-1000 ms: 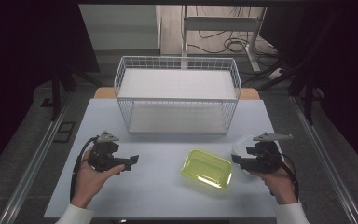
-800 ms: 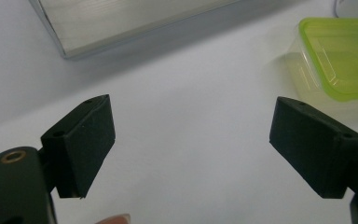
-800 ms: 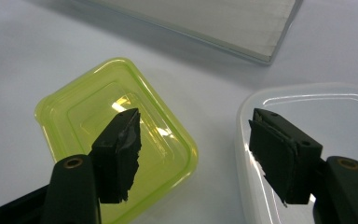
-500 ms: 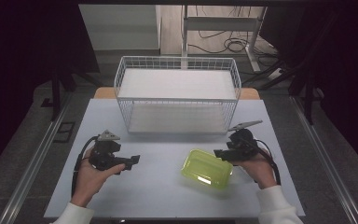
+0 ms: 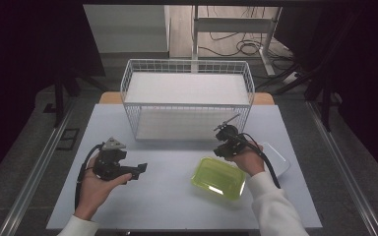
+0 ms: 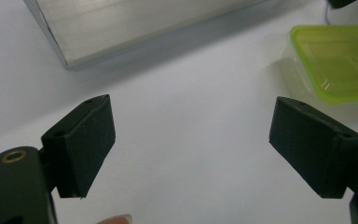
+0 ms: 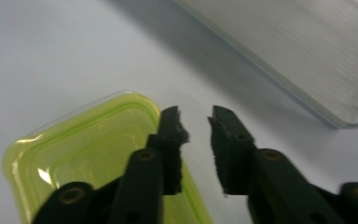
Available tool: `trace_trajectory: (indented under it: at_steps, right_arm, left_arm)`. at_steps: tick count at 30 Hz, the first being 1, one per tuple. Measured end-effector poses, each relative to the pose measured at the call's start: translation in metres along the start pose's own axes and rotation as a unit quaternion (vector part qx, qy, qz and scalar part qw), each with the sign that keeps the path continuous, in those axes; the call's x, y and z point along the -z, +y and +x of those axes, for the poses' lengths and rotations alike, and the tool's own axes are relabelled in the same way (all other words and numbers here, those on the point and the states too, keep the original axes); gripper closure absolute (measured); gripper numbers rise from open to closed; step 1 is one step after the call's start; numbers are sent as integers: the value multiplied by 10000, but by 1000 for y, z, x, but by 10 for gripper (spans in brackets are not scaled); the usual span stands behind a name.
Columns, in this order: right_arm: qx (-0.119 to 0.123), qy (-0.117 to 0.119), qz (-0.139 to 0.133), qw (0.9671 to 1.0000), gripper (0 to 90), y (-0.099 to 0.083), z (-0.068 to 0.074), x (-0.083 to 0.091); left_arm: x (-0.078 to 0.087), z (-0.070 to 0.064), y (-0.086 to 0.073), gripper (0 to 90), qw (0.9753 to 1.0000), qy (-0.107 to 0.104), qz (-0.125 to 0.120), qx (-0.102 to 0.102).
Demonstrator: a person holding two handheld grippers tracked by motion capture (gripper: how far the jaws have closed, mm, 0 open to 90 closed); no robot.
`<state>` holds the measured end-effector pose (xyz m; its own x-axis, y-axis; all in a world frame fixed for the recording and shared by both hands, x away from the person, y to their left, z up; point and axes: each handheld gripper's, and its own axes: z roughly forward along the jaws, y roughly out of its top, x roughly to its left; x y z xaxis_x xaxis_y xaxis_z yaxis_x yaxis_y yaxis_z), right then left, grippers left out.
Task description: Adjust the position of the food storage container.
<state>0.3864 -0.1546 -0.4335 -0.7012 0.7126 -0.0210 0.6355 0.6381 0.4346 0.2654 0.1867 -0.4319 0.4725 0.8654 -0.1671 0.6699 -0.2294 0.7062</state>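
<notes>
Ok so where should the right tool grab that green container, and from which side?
Probably the raised rim of the green container at the corner nearest the wire basket. It lies flat and too wide for the jaws, so only its edge fits. The right tool hovers there, slightly parted; come down from above.

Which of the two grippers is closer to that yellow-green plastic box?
The right. The right gripper hangs just over the far edge of the yellow-green box, jaws slightly apart. The left gripper sits well off to the box's left, jaws wide open.
</notes>
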Motion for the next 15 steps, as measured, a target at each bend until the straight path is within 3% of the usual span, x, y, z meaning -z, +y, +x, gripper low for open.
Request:
trace_trajectory:
  at_steps: [3,9,15]
  right_arm:
    - [108,53,261,9996,875,7,-3,-14]
    - [214,252,519,9981,888,12,-2,-32]
    - [325,271,525,9977,888,13,6,-34]
  left_arm:
    - [-1,0,0,139,10000,-11,38,-9]
    - [-8,-2,-2,138,9998,-56,170,-64]
    - [-8,-1,-2,138,9998,-23,179,-62]
